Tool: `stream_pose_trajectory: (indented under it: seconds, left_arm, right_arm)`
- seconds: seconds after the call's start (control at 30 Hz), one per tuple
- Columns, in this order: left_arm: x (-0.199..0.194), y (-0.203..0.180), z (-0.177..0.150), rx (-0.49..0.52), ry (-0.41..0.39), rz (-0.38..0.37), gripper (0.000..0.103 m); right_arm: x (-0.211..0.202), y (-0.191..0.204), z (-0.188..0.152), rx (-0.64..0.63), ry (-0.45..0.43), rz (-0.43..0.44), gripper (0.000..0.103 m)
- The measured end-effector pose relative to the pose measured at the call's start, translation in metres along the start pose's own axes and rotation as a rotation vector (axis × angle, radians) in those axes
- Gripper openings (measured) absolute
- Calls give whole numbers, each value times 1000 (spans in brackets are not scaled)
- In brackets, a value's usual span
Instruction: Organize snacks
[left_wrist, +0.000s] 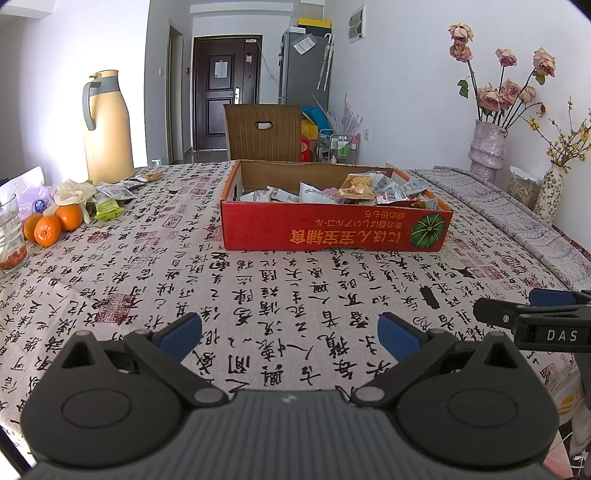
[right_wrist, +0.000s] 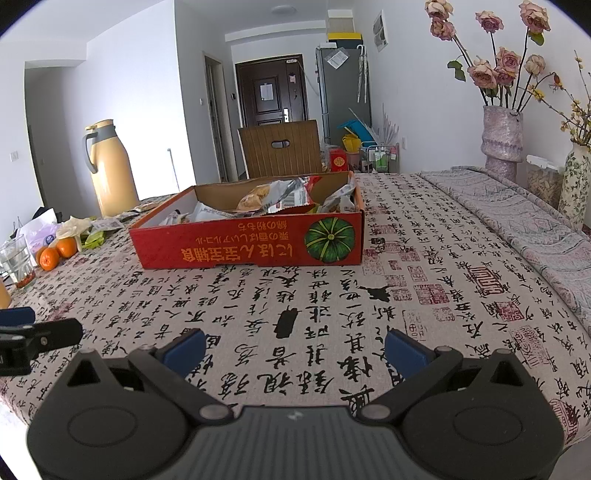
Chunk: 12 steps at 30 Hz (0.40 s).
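Note:
A red cardboard box (left_wrist: 332, 229) with a green pumpkin picture stands on the table, holding several snack packets (left_wrist: 354, 188). It also shows in the right wrist view (right_wrist: 251, 243). More loose snack packets (left_wrist: 114, 194) lie at the table's far left by the jug, seen too in the right wrist view (right_wrist: 105, 225). My left gripper (left_wrist: 290, 336) is open and empty, low over the tablecloth in front of the box. My right gripper (right_wrist: 295, 352) is open and empty, beside the left one; one of its fingers (left_wrist: 532, 314) shows at the right edge of the left view.
A yellow thermos jug (left_wrist: 107, 129), oranges (left_wrist: 55, 223) and a glass (left_wrist: 11, 236) stand at the left. Flower vases (left_wrist: 487, 147) and a folded grey cloth (left_wrist: 517, 206) are at the right. A wooden chair (left_wrist: 264, 133) stands behind the table.

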<state>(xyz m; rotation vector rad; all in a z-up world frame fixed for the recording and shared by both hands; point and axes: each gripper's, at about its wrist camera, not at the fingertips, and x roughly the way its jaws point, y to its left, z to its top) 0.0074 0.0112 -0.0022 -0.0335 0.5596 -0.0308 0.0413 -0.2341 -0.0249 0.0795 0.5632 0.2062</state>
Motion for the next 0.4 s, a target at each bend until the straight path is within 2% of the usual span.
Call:
stream_pose_trajectory:
  seconds: [0.4]
  left_arm:
    - [1,-2,-1,4,-8,-16,103]
  right_arm:
    - [0,0,-1,-1,2,0,103]
